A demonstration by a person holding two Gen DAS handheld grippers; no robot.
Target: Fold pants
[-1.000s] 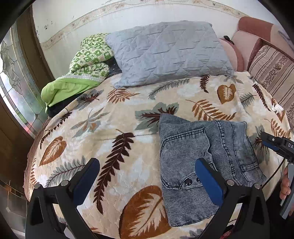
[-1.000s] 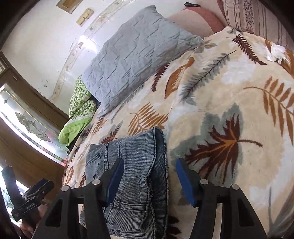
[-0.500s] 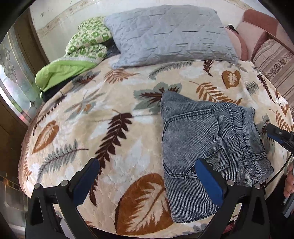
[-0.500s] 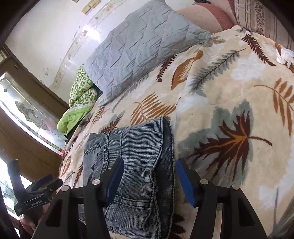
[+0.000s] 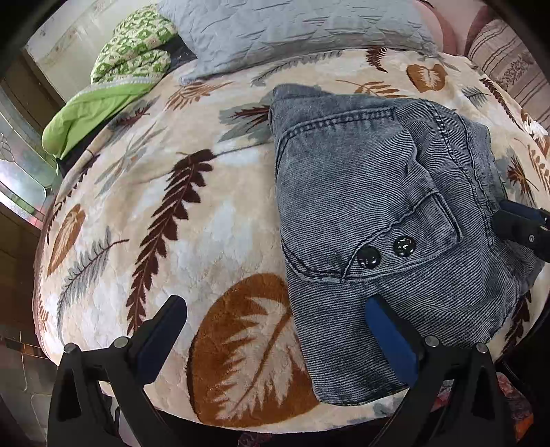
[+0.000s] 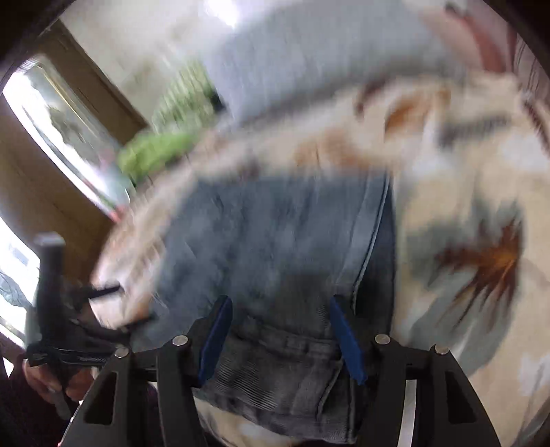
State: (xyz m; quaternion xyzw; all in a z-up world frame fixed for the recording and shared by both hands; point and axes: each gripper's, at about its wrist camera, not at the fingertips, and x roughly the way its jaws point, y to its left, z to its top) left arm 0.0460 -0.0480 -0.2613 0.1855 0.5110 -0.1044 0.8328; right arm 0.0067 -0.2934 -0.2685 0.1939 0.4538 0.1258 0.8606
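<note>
Both claws had closed in on the folded pants (image 5: 361,192), left claw (image 5: 275,340) gaping, right claw (image 6: 280,338) spread astride denim.

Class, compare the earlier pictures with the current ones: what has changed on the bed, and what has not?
Both claws moved in toward the folded pants. The right claw now straddles their edge, open; its view is motion-blurred. The left claw is open too. Pants and grey pillow stayed put.

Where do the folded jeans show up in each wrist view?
Left wrist: jeans fill the right half, on the leaf-print blanket.
Right wrist: jeans blurred, centre to bottom, between the claw's blue pads.
Shared landmark: grey pillow at the top.
</note>
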